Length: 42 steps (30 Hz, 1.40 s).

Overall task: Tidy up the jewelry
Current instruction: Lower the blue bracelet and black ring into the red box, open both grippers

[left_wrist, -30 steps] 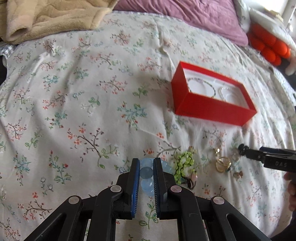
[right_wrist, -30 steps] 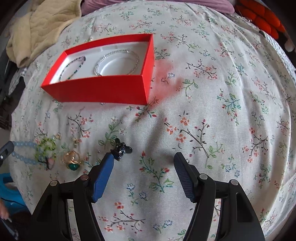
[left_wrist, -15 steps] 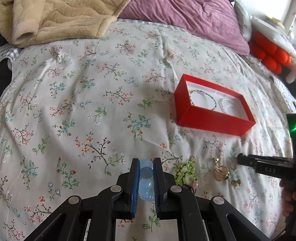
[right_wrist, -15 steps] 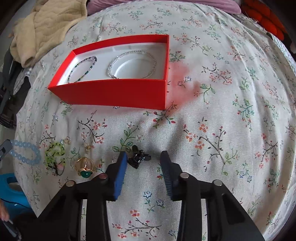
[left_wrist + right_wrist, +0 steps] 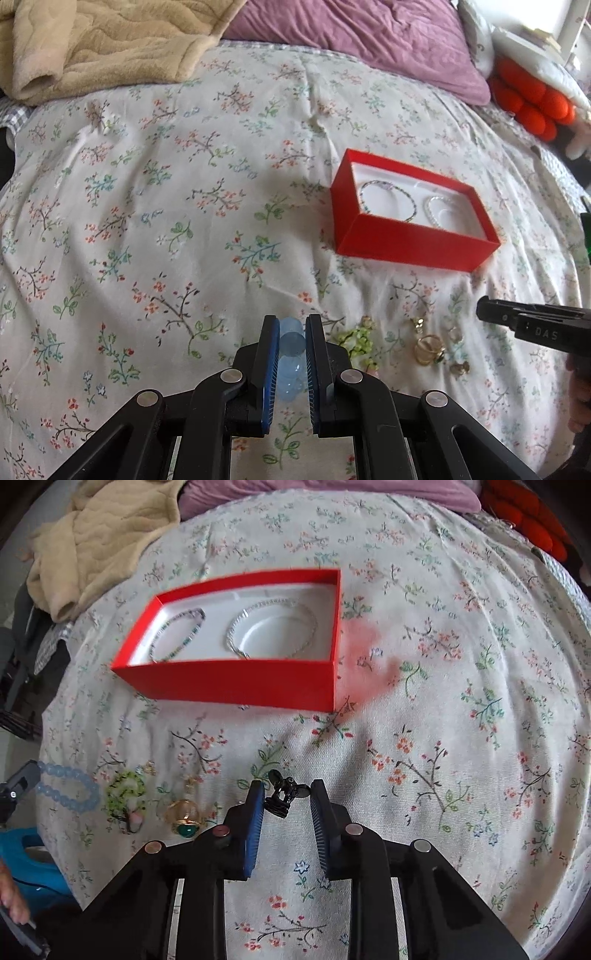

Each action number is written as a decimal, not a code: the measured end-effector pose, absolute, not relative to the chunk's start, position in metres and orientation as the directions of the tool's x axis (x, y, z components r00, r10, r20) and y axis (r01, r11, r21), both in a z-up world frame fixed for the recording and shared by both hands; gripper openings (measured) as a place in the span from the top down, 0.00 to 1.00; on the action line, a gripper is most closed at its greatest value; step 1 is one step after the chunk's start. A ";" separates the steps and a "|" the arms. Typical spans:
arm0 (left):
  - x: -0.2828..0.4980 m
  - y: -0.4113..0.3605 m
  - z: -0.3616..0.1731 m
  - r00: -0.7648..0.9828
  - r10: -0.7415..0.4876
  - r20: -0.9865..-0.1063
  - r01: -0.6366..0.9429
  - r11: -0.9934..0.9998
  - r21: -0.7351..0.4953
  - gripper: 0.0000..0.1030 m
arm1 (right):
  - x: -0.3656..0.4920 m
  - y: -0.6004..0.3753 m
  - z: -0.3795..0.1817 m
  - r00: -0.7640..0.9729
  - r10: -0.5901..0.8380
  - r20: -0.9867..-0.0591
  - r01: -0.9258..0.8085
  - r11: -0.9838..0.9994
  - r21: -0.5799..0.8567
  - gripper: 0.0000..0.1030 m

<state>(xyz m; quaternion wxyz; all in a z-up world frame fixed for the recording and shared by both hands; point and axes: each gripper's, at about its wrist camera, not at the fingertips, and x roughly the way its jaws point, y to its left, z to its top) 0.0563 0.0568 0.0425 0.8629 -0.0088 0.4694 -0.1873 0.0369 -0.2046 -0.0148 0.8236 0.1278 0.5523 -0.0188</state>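
My left gripper (image 5: 291, 321) is shut on a pale blue bead bracelet (image 5: 291, 341), whose loop (image 5: 68, 788) hangs at the left of the right wrist view. My right gripper (image 5: 286, 794), jaws closing, has a small black clip (image 5: 284, 794) between its pads; the left pad touches it and a thin gap shows at the right pad. On the bedspread lie a green bead bracelet (image 5: 125, 792), a gold ring with a green stone (image 5: 184, 818) and small gold earrings (image 5: 460, 367). The red box (image 5: 236, 681) holds a beaded bracelet (image 5: 177, 635) and a silver bracelet (image 5: 273, 627).
A beige blanket (image 5: 103, 44) and a purple pillow (image 5: 351, 37) lie at the far end of the floral bedspread (image 5: 166, 221). An orange plush (image 5: 528, 103) sits at the far right. A blue object (image 5: 33, 864) and a person's hand (image 5: 11, 897) are beyond the bed's left edge.
The right jaws have narrowed from wide apart to close around the black clip. The left gripper has kept its hold on the blue bracelet and barely shifted.
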 end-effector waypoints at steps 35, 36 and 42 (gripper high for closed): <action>0.081 -0.053 0.107 0.519 -0.394 -0.758 0.449 0.881 -0.151 0.92 | 0.060 -0.233 0.060 0.530 0.131 -0.838 0.182 0.947 0.263 0.73; 0.084 -0.057 0.109 0.520 -0.395 -0.757 0.453 0.879 -0.148 0.92 | 0.063 -0.233 0.060 0.532 0.130 -0.836 0.180 0.948 0.262 0.73; 0.101 -0.077 0.112 0.505 -0.430 -0.748 0.468 0.865 -0.181 0.92 | 0.080 -0.234 0.052 0.523 0.141 -0.841 0.169 0.949 0.264 0.73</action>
